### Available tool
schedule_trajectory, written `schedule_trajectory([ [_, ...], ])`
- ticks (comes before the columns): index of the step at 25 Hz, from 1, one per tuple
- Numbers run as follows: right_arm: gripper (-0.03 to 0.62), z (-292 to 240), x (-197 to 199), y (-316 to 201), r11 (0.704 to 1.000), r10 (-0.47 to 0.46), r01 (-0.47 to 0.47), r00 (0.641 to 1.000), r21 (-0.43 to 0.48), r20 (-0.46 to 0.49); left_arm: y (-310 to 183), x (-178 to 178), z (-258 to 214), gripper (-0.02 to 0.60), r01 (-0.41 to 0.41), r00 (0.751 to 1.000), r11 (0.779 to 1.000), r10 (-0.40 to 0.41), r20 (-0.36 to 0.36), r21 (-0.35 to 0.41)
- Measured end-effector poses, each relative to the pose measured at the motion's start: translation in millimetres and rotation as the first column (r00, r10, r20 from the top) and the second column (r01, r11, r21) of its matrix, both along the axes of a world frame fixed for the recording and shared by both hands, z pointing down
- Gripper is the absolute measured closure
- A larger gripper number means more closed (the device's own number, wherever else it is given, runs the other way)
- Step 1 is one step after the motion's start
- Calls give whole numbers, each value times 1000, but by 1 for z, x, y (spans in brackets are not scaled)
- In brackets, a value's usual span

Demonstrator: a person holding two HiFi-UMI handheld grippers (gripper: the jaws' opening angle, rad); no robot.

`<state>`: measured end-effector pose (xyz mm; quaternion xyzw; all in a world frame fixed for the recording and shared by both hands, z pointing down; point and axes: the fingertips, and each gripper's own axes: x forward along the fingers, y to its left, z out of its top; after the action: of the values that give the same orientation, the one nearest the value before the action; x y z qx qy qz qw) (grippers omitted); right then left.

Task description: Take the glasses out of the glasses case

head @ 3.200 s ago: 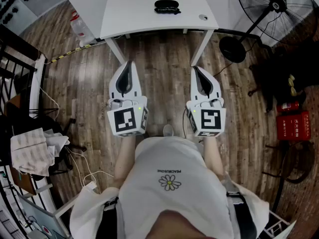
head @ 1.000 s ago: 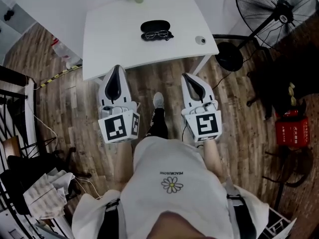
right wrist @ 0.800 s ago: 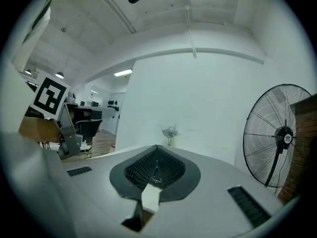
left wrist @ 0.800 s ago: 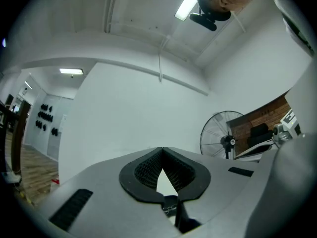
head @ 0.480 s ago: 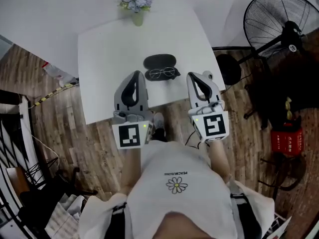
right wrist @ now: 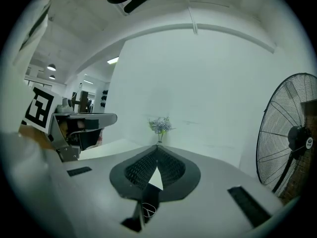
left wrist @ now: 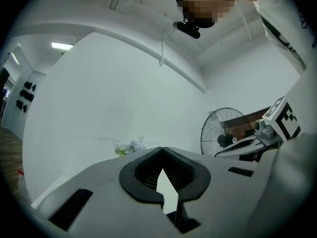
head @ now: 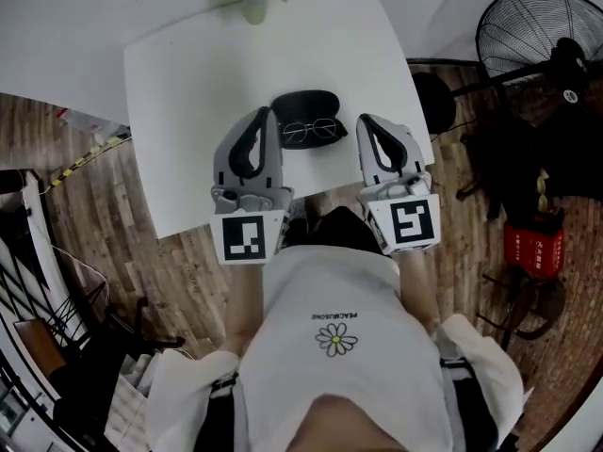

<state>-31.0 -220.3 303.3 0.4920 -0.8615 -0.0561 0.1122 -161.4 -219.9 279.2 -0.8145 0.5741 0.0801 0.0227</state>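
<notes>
Glasses (head: 311,131) with thin wire rims are lying against a smooth black oval case (head: 306,104); closed, empty left claw (head: 267,114) and right claw (head: 363,121) are flanking them.

No word can be read with certainty. The left gripper (head: 267,113) carries, well behind its jaws, a black-and-white square marker (head: 246,239); it is a pattern, not letters. The right gripper (head: 364,121) carries a second marker (head: 412,222) in the same place. In the right gripper view a small round emblem (right wrist: 148,210) stands low on the jaws, near their base. The person's white shirt (head: 339,384) has one short line of print (head: 336,317) above a daisy drawing (head: 336,344), too small to read.
</notes>
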Motion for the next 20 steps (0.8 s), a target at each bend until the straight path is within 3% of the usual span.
schedule_trajectory([
  [20, 585, 8, 2, -36, 995, -98, 100, 993, -27, 60, -28, 12, 9, 563, 10, 998, 1000, -9, 57, -18],
])
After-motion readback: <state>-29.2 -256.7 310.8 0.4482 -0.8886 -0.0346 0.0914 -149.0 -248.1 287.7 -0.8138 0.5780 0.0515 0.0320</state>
